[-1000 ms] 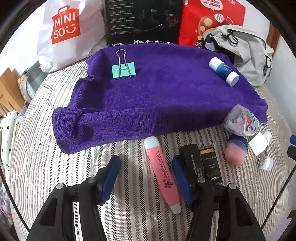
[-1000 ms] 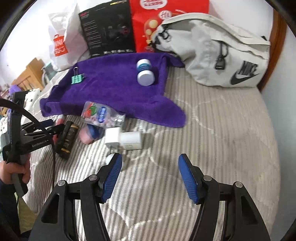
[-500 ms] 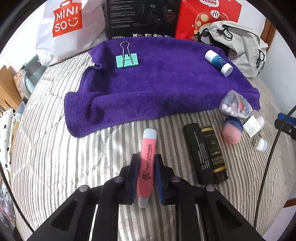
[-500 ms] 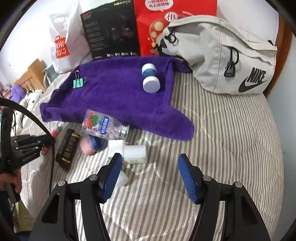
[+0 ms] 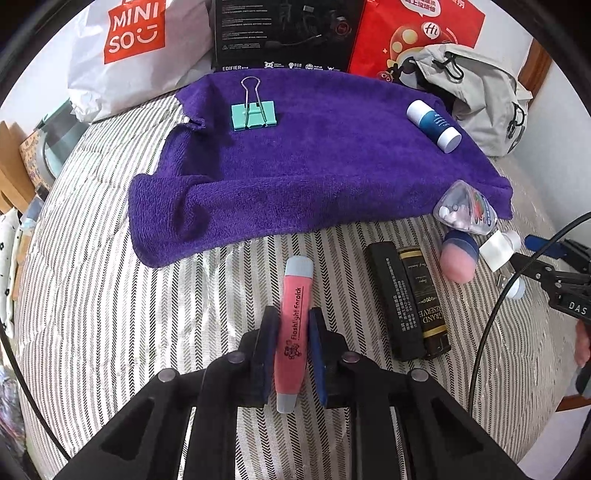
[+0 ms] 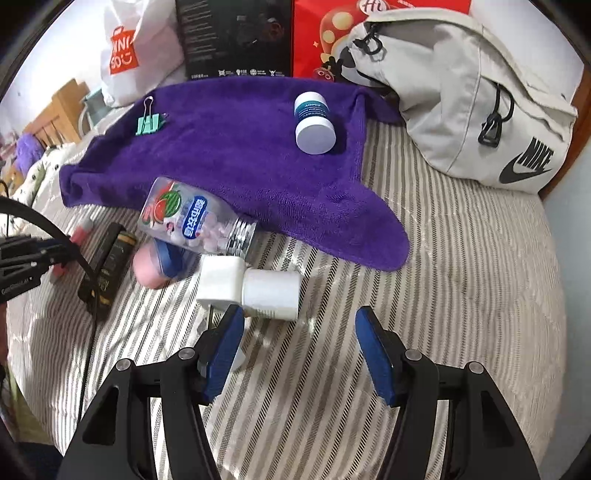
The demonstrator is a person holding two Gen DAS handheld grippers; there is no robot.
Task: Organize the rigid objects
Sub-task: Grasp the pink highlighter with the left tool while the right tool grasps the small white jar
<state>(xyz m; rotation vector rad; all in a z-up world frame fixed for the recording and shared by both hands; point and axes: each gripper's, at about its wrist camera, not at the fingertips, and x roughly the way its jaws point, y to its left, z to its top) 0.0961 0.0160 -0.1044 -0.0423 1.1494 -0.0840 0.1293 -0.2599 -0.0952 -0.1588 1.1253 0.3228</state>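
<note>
A pink marker point(image 5: 293, 325) with pale blue caps lies lengthwise on a striped bed point(image 5: 110, 295), just in front of a purple towel point(image 5: 314, 166). The left gripper point(image 5: 291, 321) has its two blue pads pressed against the marker's sides, about midway along it; the marker looks gripped. The right gripper point(image 6: 299, 339) hangs with its jaws wide apart and empty, just short of a white bottle point(image 6: 271, 293) and a white plug point(image 6: 219, 282).

To do this step well, I would lift the marker straight up, keep it level so it does not swing in the pads, and carry it over the towel's folded front edge before lowering it. A free patch of towel lies between a green clip point(image 5: 254, 114) and a blue and white bottle point(image 5: 434, 125).

Writing on the marker reads roughly "Flashlight"; the next word is unclear. A black and gold box point(image 5: 410, 299) beside it says "GRAND RESERVE". Behind the towel: a white bag point(image 5: 136, 48) marked "MINISO", a black box point(image 5: 284, 33) marked "EDIFIER", a red bag point(image 5: 417, 33) with "Hi", and a grey bag point(image 6: 476, 96) marked "NIKE". A clear candy bottle point(image 6: 195, 218) carries Chinese characters I cannot read.
</note>
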